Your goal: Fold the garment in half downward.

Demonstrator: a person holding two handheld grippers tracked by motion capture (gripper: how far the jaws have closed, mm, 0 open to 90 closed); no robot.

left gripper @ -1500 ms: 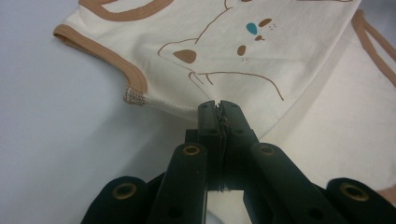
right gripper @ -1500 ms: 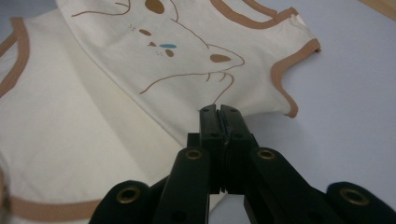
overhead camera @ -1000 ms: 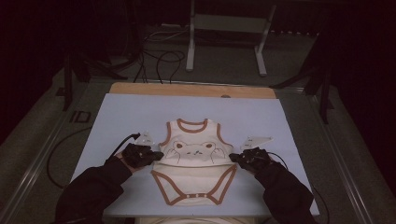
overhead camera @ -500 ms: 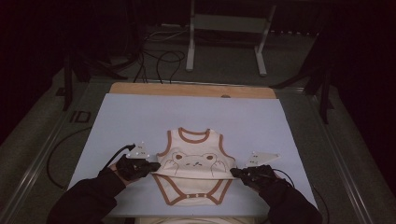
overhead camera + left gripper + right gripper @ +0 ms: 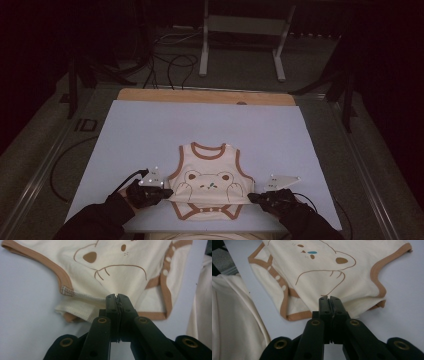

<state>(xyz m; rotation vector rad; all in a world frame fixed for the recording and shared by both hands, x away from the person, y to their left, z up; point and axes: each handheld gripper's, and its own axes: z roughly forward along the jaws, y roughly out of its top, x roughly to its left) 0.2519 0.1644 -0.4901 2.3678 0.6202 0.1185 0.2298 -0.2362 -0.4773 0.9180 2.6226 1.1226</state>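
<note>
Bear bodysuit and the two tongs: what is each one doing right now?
Bear bodysuit: flat on the blue mat, front up, bottom part folded over, snaps showing.
Left tongs: shut, pinching the bodysuit's side edge.
Right tongs: shut, pinching the opposite side edge.
Blue mat: spread flat over the table.

The cream sleeveless baby bodysuit with brown trim and a bear print (image 5: 117,270) was cut off at the top of the left gripper view, losing most of the bear's face. In the right gripper view its neckline ran past the top edge. The loose cream cloth (image 5: 234,322) at that view's left ran off the frame, so what it was could not be told. In the high view, the person's dark sleeves (image 5: 95,222) ran off the bottom edge.
</note>
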